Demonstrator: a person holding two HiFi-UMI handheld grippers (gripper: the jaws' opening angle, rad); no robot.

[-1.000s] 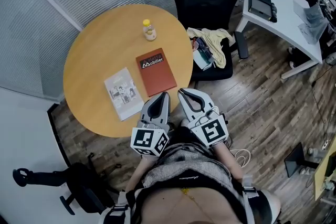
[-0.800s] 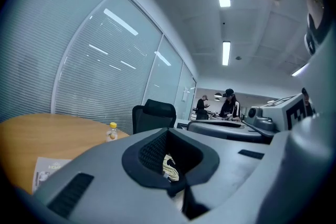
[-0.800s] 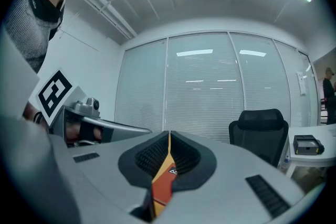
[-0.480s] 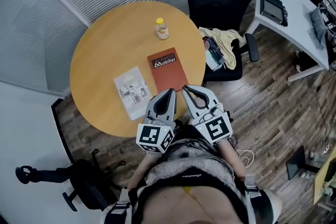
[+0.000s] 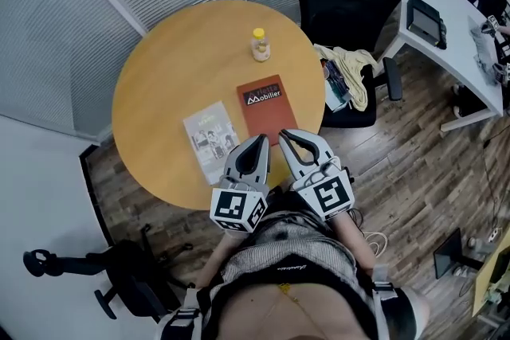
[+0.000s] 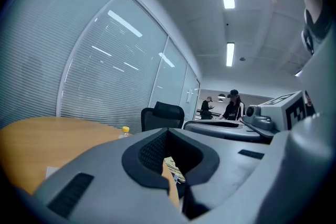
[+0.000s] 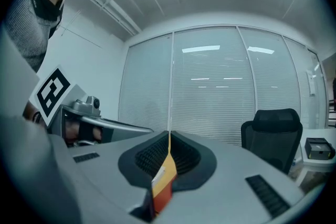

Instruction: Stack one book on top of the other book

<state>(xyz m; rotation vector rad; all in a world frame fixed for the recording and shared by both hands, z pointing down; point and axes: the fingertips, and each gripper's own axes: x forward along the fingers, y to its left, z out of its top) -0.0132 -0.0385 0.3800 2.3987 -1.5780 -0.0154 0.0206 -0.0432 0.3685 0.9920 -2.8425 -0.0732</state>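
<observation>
Corner of red book [image 5: 265, 109] hidden behind right tool [image 5: 283, 134].

Round wooden table [image 5: 163, 68], red book [image 5: 267, 107] beside a pale booklet [image 5: 212, 138], apart, small yellow-capped bottle [image 5: 260, 45] further back

Head view steep dn; gripper views low, level w/ table [image 5: 171, 64].

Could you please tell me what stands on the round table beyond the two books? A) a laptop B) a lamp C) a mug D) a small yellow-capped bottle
D: a small yellow-capped bottle stands upright past the far end of the red-brown book, apart from it.
</observation>
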